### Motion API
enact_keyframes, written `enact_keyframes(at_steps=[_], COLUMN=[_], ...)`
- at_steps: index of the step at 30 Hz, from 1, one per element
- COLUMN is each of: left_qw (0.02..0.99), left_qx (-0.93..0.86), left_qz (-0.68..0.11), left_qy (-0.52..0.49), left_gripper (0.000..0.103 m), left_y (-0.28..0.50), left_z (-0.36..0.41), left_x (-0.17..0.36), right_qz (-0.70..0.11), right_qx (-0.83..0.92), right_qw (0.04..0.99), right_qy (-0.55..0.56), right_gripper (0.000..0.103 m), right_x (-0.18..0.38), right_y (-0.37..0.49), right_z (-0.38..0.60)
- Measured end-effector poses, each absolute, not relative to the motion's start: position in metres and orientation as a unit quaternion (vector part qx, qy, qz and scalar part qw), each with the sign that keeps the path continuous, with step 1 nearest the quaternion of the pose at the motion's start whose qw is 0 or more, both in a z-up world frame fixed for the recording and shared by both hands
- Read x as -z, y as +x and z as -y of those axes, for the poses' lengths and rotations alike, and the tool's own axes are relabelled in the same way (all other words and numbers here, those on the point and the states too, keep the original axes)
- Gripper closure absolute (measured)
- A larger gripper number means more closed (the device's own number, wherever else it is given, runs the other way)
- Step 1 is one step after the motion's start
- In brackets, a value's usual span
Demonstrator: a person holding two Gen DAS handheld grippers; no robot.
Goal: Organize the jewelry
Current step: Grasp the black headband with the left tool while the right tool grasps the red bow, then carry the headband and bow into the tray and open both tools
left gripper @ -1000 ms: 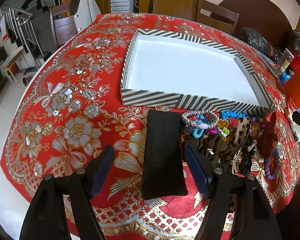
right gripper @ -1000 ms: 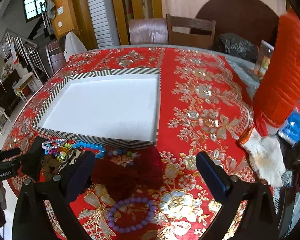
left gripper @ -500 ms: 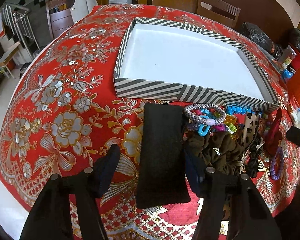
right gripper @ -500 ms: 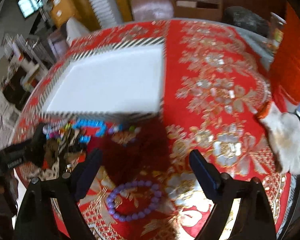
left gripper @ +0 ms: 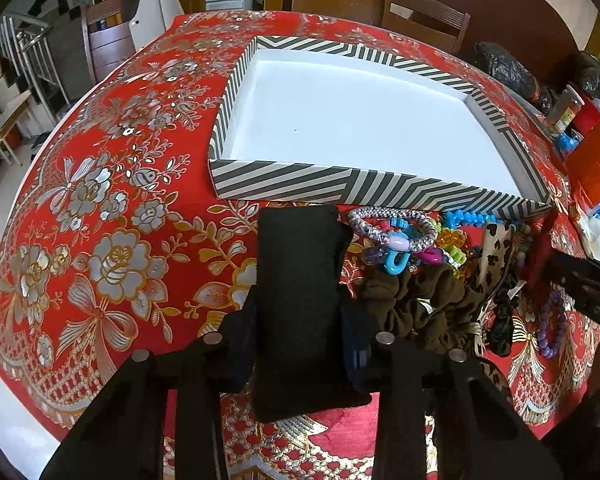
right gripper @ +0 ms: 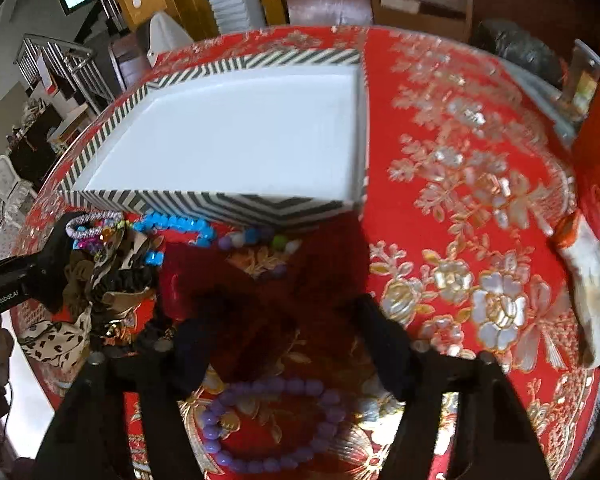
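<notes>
Gripping the black pad, box waiting empty

Clamping on both long sides of the black pad (left gripper: 298,280), the left tool (left gripper: 300,340) has its jaws pressed against the fabric w/ no gap, so it's a firm side pinch. Pad lies lengthwise, far end touching or nearly touching the striped box (left gripper: 380,188), probably because that's the short hop in. Box floor is bare white, nothing sorted yet.

Right tool (right gripper: 288,344) hovers spread wide over the dark red bow (right gripper: 260,280), jaws apart, nothing held; looks lined up to straddle it. Purple bead bracelet (right gripper: 268,424) sits just below, near the counter (right gripper: 460,200) edge.

Rest of the jewelry is heaped btw the two tools, beside the box front: braided hair tie (left gripper: 392,224), blue bead strand (right gripper: 176,224), brown scrunchie (left gripper: 420,296). Tangled, so snagging a neighbour is a risk imo.
</notes>
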State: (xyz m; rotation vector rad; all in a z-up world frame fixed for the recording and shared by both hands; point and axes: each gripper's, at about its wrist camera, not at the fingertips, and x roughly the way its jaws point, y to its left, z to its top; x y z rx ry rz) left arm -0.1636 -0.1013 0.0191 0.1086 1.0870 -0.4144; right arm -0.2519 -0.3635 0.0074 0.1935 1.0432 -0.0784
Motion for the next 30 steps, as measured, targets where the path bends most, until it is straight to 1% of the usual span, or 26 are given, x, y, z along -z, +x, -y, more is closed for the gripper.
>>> enact_keyframes(at_steps=[1,2,3,5,6,18,24,30], left_qw=[0.834,0.834,0.833,0.835,0.835,0.851,0.856,0.862], left_qx=[0.199,0.202,0.205,0.210,0.211,0.215,0.219,0.218], left_qz=[-0.512,-0.512,-0.512,-0.508,-0.507,-0.479,-0.469,-0.457], left_qy=[0.045,0.041,0.040,0.036,0.036,0.011,0.013,0.025], left_gripper=[0.083,0.086,0.088,0.092,0.093,0.093,0.093,0.093], left_y=[-0.164,-0.164,-0.165,-0.167,-0.168,-0.167,-0.152,-0.124], left_z=[0.099,0.097,0.095,0.090,0.088,0.063,0.074,0.094], left_x=[-0.020,-0.022,-0.024,-0.031,-0.033,-0.072,-0.081,-0.089], right_qz=[-0.496,-0.494,-0.494,-0.493,-0.491,-0.437,-0.424,-0.419], right_qx=[0.034,0.033,0.034,0.033,0.031,0.018,0.018,0.032], right_qw=[0.862,0.862,0.862,0.863,0.864,0.893,0.900,0.903], right_qy=[0.098,0.109,0.110,0.107,0.107,0.106,0.100,0.088], right_gripper=[0.086,0.091,0.093,0.095,0.096,0.097,0.097,0.097], right_x=[-0.008,-0.010,-0.010,-0.013,-0.016,-0.065,-0.079,-0.085], right_y=[-0.253,-0.255,-0.257,-0.261,-0.263,-0.284,-0.271,-0.235], right_z=[0.364,0.366,0.367,0.366,0.365,0.356,0.356,0.363])
